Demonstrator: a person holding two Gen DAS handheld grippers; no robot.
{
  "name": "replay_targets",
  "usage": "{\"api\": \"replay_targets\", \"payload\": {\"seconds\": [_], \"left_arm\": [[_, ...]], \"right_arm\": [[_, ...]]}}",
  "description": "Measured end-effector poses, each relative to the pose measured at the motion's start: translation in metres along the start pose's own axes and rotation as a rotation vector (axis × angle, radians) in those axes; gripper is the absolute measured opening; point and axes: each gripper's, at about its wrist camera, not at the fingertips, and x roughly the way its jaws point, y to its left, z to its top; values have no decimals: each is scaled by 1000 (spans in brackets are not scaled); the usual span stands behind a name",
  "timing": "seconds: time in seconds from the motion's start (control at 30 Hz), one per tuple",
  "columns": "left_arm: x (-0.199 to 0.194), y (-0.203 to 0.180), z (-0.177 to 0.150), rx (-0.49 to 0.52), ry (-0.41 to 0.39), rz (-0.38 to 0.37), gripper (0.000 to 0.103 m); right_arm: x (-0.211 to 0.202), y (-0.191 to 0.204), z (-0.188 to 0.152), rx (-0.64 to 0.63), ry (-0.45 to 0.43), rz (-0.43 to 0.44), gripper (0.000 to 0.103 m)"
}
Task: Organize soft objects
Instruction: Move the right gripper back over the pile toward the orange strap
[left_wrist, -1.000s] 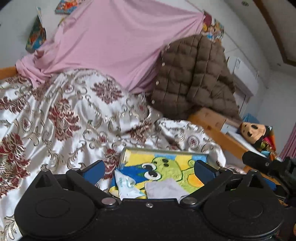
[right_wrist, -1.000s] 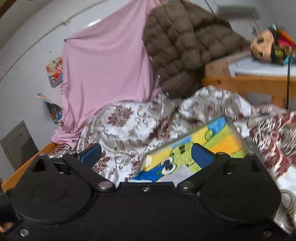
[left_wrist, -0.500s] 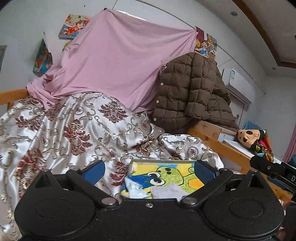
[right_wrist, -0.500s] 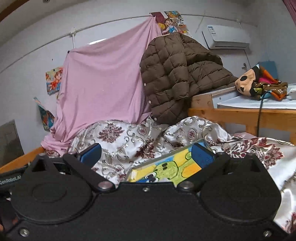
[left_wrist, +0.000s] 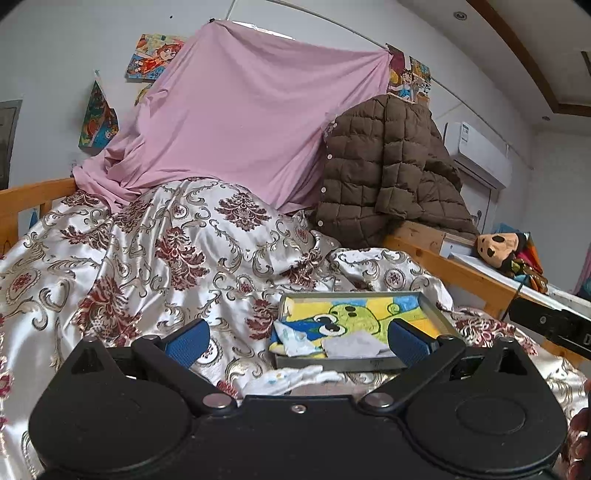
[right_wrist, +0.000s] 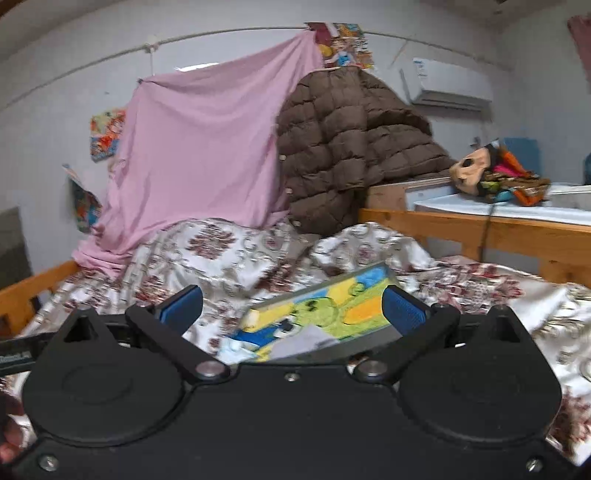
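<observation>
Both sets of jaws stand wide and empty: left gripper (left_wrist: 295, 341) and right gripper (right_wrist: 291, 308) hover near the tray (left_wrist: 432, 314), whose cartoon towel (left_wrist: 351, 314) carries two small cloths (left_wrist: 351, 345). Another cloth (left_wrist: 291, 378) lies just outside its front rim on the bedspread (left_wrist: 147, 251).

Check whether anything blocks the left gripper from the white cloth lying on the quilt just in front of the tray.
Nothing visible does. The left gripper is open, and the white cloth lies uncovered on the floral quilt below its fingers, outside the tray's near wall.
</observation>
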Motion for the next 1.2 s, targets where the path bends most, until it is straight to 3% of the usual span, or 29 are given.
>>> {"api": "replay_targets", "payload": {"seconds": [0.27, 0.5, 0.8, 1.2], "left_arm": [[-17, -2, -17, 26, 43, -16, 102], [-27, 1, -33, 23, 126, -24, 102], [-28, 0, -51, 53, 233, -39, 102], [-15, -1, -67, 74, 389, -50, 102]], "right_arm": [[-33, 9, -13, -25, 58, -29, 102], [-37, 4, -26, -5, 204, -83, 102], [-40, 3, -47, 22, 350, -91, 102], [-20, -7, -66, 78, 585, -41, 102]]}}
